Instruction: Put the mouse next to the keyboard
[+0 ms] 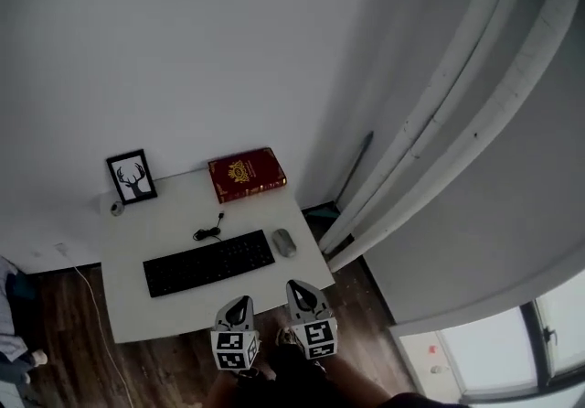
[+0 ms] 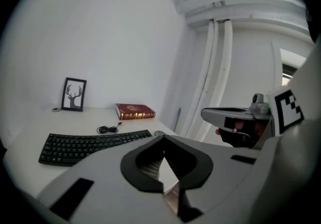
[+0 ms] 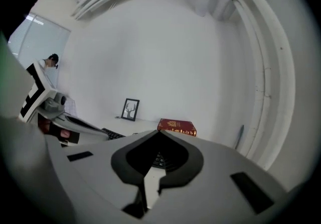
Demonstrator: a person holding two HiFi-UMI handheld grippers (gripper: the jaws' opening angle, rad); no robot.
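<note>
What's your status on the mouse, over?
Left gripper and right gripper shut, empty, at the desk near edge. Mouse lies just right of keyboard. Nothing between grippers and mouse.

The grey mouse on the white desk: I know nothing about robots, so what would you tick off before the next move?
1. Grey oval mouse lies beside the right end of the black keyboard: ok.
2. Mouse actually touching the keyboard: cannot tell, too small in the head view.
3. Right gripper jaws together with nothing between them: ok.
4. Left gripper jaws together with nothing between them: ok.
5. Both grippers off the mouse, at the near edge of the white desk: ok.
6. Coiled black cable behind the keyboard, away from the mouse: ok.
</note>
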